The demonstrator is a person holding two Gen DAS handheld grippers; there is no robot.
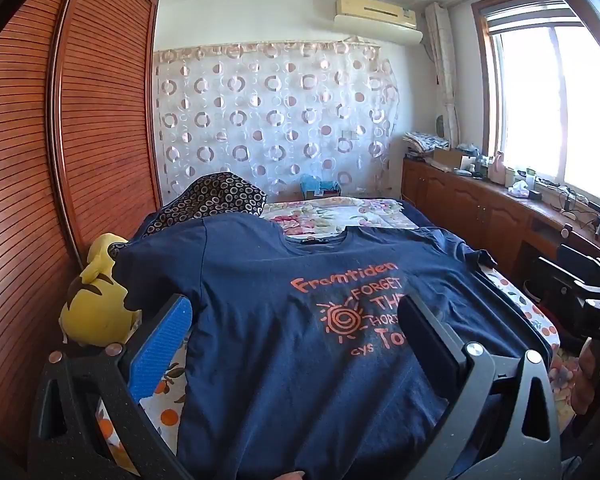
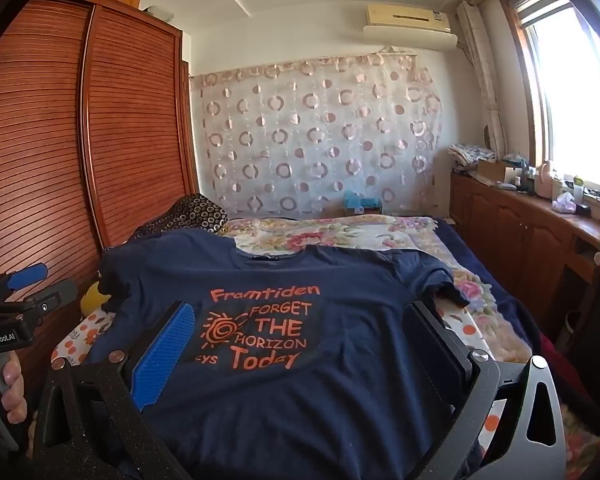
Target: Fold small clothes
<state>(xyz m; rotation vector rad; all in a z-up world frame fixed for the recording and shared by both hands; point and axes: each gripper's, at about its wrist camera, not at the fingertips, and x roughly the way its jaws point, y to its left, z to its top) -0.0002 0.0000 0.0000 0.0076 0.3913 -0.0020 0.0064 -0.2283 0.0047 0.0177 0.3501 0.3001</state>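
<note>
While both tilt slightly downward, left gripper (image 1: 296, 320) and right gripper (image 2: 300, 328) hover wide open, empty, over the T-shirt (image 2: 300, 380).

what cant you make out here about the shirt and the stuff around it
- Navy blue printed t-shirt: bottom hem, left wrist view, cut off by the lower edge and the open left claw.
- Its orange print: line ends, same view, behind the black finger.
- Yellow plush toy: mostly under the shirt's sleeve, right wrist view.
- Windowsill clutter: too small.

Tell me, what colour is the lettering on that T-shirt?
Orange, on a navy T-shirt; the right wrist view shows it best.
</note>
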